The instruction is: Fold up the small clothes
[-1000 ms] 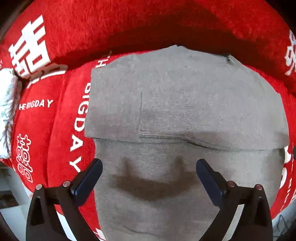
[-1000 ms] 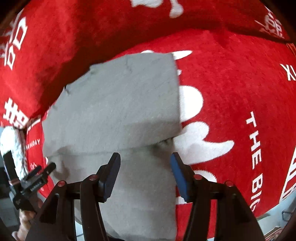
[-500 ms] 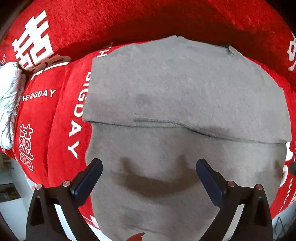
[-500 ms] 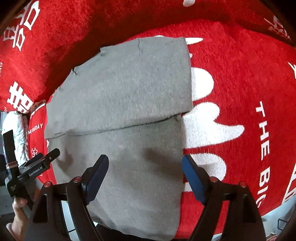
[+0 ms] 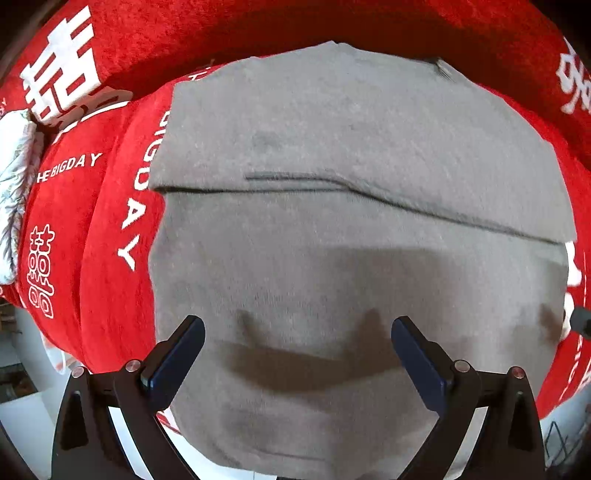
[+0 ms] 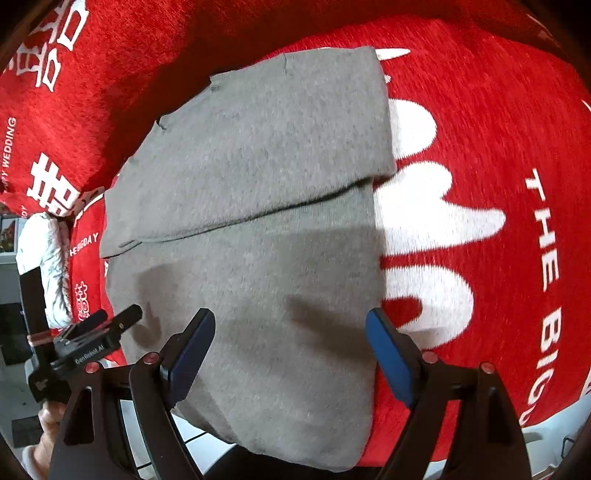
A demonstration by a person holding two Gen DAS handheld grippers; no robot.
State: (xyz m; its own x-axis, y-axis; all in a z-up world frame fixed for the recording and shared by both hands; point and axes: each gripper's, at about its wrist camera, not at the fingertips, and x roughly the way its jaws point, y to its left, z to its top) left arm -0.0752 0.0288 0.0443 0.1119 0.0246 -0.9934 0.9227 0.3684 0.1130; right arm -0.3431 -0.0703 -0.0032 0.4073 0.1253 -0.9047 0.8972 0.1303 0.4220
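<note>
A grey knit garment (image 5: 351, 240) lies flat on a red cloth, its far part folded over onto the near part with the fold's edge running across the middle. It also shows in the right wrist view (image 6: 258, 229); its near end hangs over the surface's front edge. My left gripper (image 5: 297, 350) is open and empty, hovering above the garment's near half. My right gripper (image 6: 290, 343) is open and empty above the garment's near right part. The left gripper shows in the right wrist view (image 6: 96, 332) at the garment's left edge.
The red cloth (image 6: 480, 147) with white letters and characters covers the surface and rises in a fold at the back (image 5: 258, 33). A white fluffy item (image 5: 14, 177) lies at the far left. The surface's front edge and floor show below.
Both grippers have pulled back toward the front edge and sit higher. The right gripper has opened wider. The garment's folded flap lies flat and has not moved.
</note>
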